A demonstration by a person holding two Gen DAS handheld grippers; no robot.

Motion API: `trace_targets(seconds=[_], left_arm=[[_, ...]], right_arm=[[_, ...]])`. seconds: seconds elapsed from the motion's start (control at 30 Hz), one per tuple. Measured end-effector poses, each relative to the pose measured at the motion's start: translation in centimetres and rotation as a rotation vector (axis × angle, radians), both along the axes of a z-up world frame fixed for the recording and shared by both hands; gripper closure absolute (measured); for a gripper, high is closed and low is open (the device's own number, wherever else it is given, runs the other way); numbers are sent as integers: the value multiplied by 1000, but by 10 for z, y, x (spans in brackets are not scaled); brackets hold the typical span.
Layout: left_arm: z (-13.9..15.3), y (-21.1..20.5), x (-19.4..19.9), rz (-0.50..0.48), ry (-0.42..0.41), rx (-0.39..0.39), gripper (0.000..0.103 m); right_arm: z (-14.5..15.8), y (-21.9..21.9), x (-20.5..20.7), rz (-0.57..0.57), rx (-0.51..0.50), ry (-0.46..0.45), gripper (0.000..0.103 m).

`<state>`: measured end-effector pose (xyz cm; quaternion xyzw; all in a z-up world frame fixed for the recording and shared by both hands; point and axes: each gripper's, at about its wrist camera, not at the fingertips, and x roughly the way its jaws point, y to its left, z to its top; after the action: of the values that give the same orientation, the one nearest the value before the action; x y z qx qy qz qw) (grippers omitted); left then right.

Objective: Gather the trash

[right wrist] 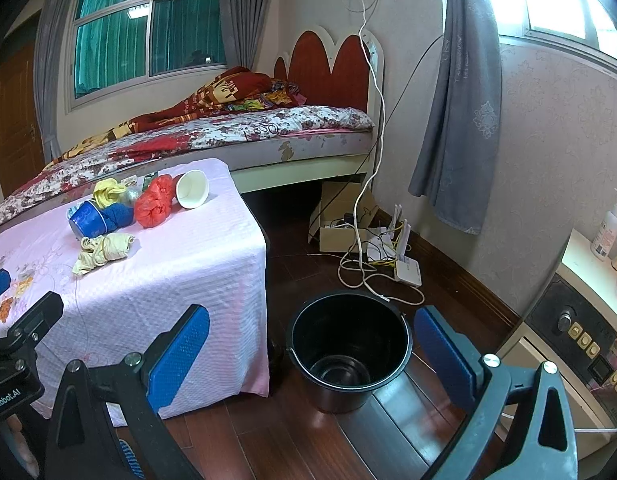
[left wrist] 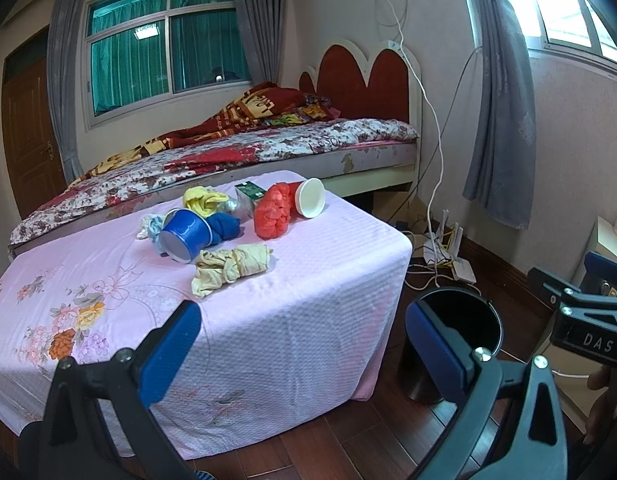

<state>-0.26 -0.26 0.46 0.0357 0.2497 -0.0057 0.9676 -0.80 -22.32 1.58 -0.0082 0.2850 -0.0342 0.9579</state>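
Observation:
Trash lies on a table under a pink cloth (left wrist: 268, 320): a blue paper cup (left wrist: 186, 236) on its side, a red-and-white paper cup (left wrist: 310, 198) on its side, a crumpled red plastic bag (left wrist: 272, 212), a green carton (left wrist: 250, 196), a clear plastic piece (left wrist: 234, 206), and yellow (left wrist: 202, 200), blue (left wrist: 224, 228) and cream (left wrist: 228, 266) wads. A black bucket (right wrist: 348, 348) stands empty on the floor right of the table. My left gripper (left wrist: 304, 344) hovers open over the table's near corner. My right gripper (right wrist: 312, 352) is open above the bucket.
A bed (left wrist: 228, 152) with floral bedding runs behind the table. Cables, a cardboard box (right wrist: 340, 224) and a white router (right wrist: 408, 272) clutter the floor by the wall. A cabinet with a pump bottle (right wrist: 608, 228) stands at the right. The floor is dark wood.

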Motion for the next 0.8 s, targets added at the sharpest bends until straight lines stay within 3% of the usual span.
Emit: trace_targets(seconds=[0.8], left_arm=[[2,0,0,0,-2,-1,1]], right_arm=[[0,2,1,2,0,1,0]])
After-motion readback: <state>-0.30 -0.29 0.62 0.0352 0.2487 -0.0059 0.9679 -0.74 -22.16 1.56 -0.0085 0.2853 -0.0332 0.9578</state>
